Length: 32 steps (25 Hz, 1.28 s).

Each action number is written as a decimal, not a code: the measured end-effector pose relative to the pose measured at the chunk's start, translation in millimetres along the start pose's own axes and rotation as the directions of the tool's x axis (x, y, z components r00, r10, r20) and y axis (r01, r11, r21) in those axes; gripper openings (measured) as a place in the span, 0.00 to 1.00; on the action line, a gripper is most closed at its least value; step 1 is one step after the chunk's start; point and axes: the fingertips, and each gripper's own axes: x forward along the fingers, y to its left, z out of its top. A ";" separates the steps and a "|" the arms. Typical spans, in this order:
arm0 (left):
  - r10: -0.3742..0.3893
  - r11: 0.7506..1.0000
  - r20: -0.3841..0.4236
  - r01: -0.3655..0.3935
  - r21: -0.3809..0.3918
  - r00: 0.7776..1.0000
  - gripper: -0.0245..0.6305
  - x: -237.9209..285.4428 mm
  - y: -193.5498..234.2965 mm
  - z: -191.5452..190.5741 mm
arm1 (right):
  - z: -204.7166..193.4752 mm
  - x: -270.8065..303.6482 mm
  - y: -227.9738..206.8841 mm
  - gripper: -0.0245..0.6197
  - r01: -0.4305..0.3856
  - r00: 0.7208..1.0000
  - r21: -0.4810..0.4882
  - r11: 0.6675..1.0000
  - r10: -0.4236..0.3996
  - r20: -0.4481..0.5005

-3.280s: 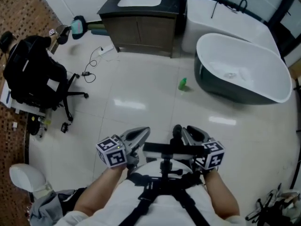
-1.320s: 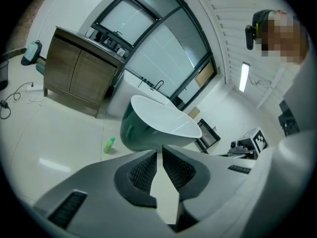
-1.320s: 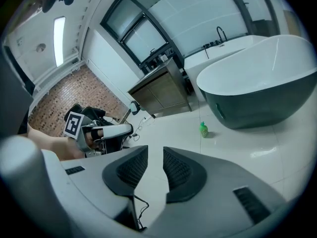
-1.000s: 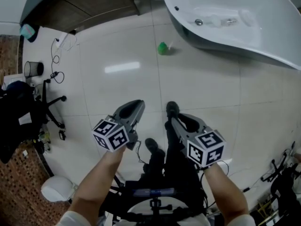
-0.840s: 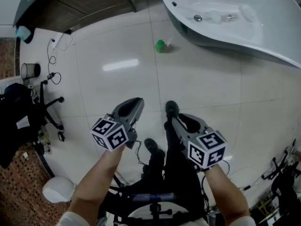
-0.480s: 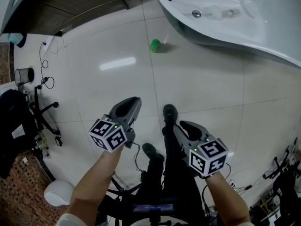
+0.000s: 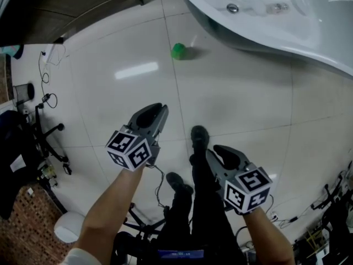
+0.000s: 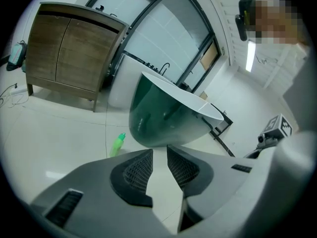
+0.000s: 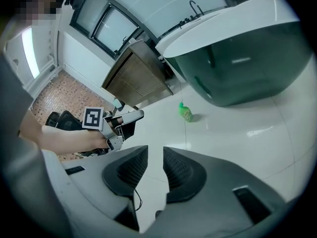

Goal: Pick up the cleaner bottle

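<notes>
Glossy tiled floor (image 7: 237, 98), wooden cabinet (image 8: 69, 51), plastic bottle (image 7: 177, 51).

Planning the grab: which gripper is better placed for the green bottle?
Probably left. The left gripper is nearer the bottle than the right gripper, and its fingers are opening with nothing between them. Neither touches it.

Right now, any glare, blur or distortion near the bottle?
Head view: bottle sharp, small shadow beside it, glare streak on the floor to its left, clear of it. Left gripper view: heavy fisheye, dark corners, tub bowed. Right gripper view: same fisheye, another streak right of the bottle.
</notes>
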 end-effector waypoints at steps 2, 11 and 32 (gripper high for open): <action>0.016 1.000 -0.007 -0.016 0.010 1.000 0.18 9.2 6.7 -3.1 | -1.1 4.9 -1.2 0.20 -0.014 1.000 -0.001 1.000 0.014 -0.009; 0.088 0.994 -0.027 -0.086 0.064 0.996 0.24 49.6 37.4 -2.6 | 7.3 13.3 -23.2 0.20 -0.022 0.999 -0.002 1.000 0.022 -0.031; 0.099 0.982 -0.097 -0.081 0.169 0.990 0.28 118.7 102.5 -20.6 | 14.1 43.1 -40.3 0.20 0.032 0.999 0.056 0.998 -0.031 -0.021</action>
